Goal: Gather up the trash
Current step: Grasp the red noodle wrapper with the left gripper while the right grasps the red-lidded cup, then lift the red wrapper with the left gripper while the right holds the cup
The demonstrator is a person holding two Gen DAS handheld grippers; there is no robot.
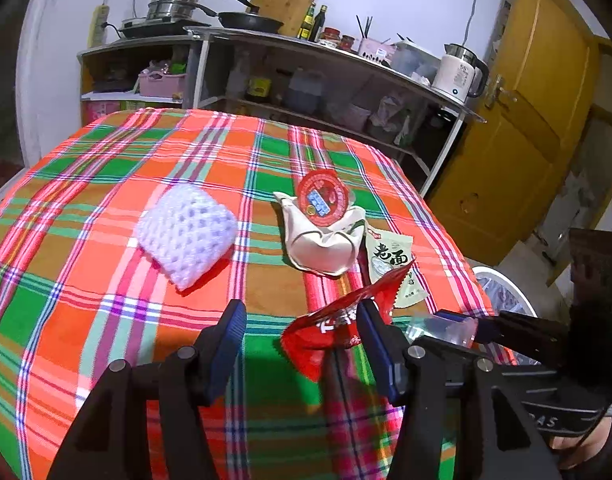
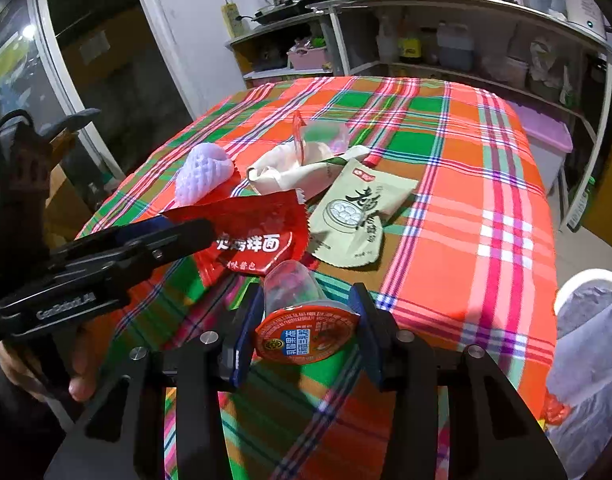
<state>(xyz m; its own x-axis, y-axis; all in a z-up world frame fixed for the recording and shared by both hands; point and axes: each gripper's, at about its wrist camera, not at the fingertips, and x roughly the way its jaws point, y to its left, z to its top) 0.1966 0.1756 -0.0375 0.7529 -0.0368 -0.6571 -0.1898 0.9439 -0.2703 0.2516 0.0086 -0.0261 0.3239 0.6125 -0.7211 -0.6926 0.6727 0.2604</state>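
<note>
I am working over the worktop (image 2: 465, 168), draped in a bright plaid cloth, with the lined bin (image 2: 589, 328) standing off its edge on my right side. That bin is lying rightward and below my right tool (image 2: 307, 332), so the carry there is short for that hand and long for the other.

Going down in size, a white foam net (image 1: 186, 232) is sitting well apart to the left, and a crumpled white paper (image 1: 321, 244) is bunched in the middle with a second cup (image 1: 323, 198) resting on it. A pale green packet (image 2: 353, 216) is lying flat just beside that paper, toward the bin side. The red sauce packet (image 2: 250, 240) is lying nearest my left tool (image 1: 302, 344), its long axis running across from left to right.

My left tool is standing with its jaws wide apart; the near jaw is over the packet's edge, but nothing is pinched. My right tool is closing around the small jelly cup (image 2: 302, 320), which is lying on its side, red foil lid facing me and its clear body pointing away, between the two pads. In the right wrist view the pads look to be touching its rim on both sides.

Judging by this, the cup goes to the bin first. The two tools are sitting close together, so the swing right must clear the left one and the worktop's corner.
</note>
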